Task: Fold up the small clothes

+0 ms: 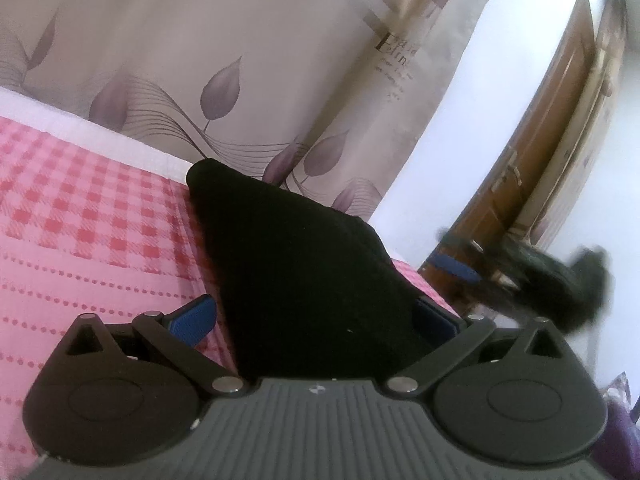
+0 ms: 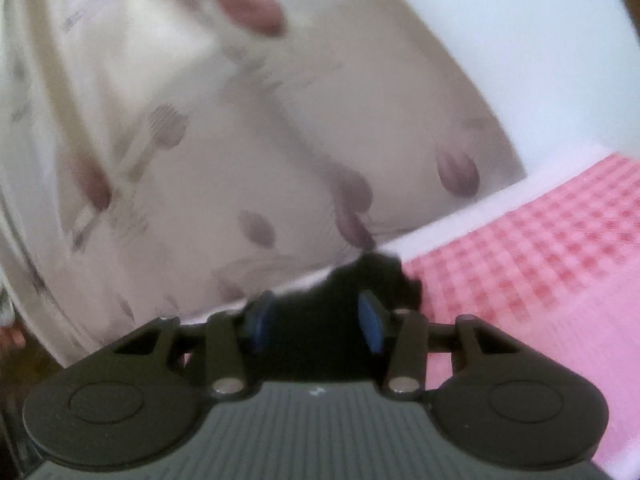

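Here left gripper point(image 1: 316, 316) jaws wide around black garment point(image 1: 296, 264) above pink bedspread point(image 1: 100, 220); right gripper point(image 2: 316, 320) clamps black cloth, tilted.

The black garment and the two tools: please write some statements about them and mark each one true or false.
1. The left tool has black garment between its blue pads. True.
2. The bed cover is plain blue. False: it is pink with red checks.
3. The right tool has dark cloth between its pads. True.
4. The curtain is plain. False: it has purple leaves.
5. The door is white. False: it is brown wood.
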The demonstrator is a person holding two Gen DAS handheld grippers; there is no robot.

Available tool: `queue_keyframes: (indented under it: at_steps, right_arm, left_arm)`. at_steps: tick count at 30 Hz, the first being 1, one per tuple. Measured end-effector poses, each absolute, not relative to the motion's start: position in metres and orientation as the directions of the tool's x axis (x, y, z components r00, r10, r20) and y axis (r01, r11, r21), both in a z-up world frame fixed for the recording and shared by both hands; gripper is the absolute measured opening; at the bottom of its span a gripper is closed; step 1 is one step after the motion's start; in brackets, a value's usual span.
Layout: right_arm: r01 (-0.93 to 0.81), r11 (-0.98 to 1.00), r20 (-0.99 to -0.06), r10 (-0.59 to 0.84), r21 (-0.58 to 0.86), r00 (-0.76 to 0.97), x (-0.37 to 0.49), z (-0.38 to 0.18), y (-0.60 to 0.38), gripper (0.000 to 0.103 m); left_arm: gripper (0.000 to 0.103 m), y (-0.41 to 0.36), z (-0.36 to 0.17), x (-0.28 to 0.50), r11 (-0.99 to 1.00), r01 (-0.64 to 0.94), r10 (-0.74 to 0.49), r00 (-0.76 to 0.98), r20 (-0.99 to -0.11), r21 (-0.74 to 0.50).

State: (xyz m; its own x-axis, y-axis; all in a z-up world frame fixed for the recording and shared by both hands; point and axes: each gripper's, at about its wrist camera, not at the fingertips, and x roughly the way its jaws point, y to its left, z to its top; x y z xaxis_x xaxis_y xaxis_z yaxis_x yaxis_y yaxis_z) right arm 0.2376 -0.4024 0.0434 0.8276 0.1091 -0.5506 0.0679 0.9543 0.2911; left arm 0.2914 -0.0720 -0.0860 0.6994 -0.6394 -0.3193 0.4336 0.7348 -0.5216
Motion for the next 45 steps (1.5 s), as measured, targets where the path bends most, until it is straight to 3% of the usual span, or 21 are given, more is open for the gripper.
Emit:
queue_keyframes:
  at_steps: [4, 6, 7, 12, 18, 24, 26, 29, 37, 45]
  right_arm:
    - [0.138, 0.969, -0.585, 0.009, 0.206, 0.811, 0.192, 0.030, -0.371, 0.040]
    - [0.172, 0.961, -0.651, 0.010, 0.216, 0.759, 0.190, 0.010, -0.362, 0.018]
    - [0.186, 0.956, -0.673, 0.016, 0.228, 0.739, 0.189, 0.002, -0.359, 0.016]
    - [0.144, 0.967, -0.724, 0.053, 0.208, 0.688, 0.200, -0.004, -0.338, 0.016]
    - [0.251, 0.905, -0.657, 0.042, 0.345, 0.753, 0.180, 0.018, -0.368, 0.020]
    - [0.158, 0.958, -0.587, 0.013, 0.239, 0.809, 0.178, 0.042, -0.339, 0.020]
    - [0.153, 0.969, -0.613, -0.001, 0.196, 0.790, 0.188, 0.034, -0.335, 0.020]
    - [0.154, 0.977, -0.746, 0.008, 0.148, 0.666, 0.210, 0.001, -0.334, 0.019]
    - [0.173, 0.953, -0.675, 0.042, 0.249, 0.736, 0.196, -0.001, -0.348, 0.019]
    - [0.150, 0.987, -0.669, -0.071, 0.060, 0.740, 0.195, 0.000, -0.318, 0.021]
  left_arm:
    - [0.102, -0.071, -0.085, 0.289, 0.740, 0.436, -0.633, 0.708, -0.312, -0.512]
    - [0.102, -0.071, -0.084, 0.288, 0.743, 0.441, -0.632, 0.710, -0.311, -0.504]
    - [0.102, -0.072, -0.083, 0.287, 0.746, 0.445, -0.631, 0.709, -0.313, -0.495]
    - [0.103, -0.074, -0.079, 0.280, 0.759, 0.473, -0.630, 0.709, -0.318, -0.448]
    - [0.102, -0.070, -0.083, 0.286, 0.789, 0.395, -0.581, 0.729, -0.362, -0.470]
    - [0.100, -0.064, -0.084, 0.283, 0.839, 0.313, -0.499, 0.770, -0.398, -0.445]
    - [0.100, -0.063, -0.083, 0.279, 0.859, 0.293, -0.469, 0.781, -0.413, -0.420]
    - [0.100, -0.062, -0.082, 0.276, 0.877, 0.273, -0.440, 0.786, -0.434, -0.396]
    - [0.101, -0.062, -0.080, 0.269, 0.909, 0.230, -0.376, 0.811, -0.448, -0.348]
    - [0.102, -0.070, -0.077, 0.266, 0.941, 0.199, -0.310, 0.833, -0.458, -0.275]
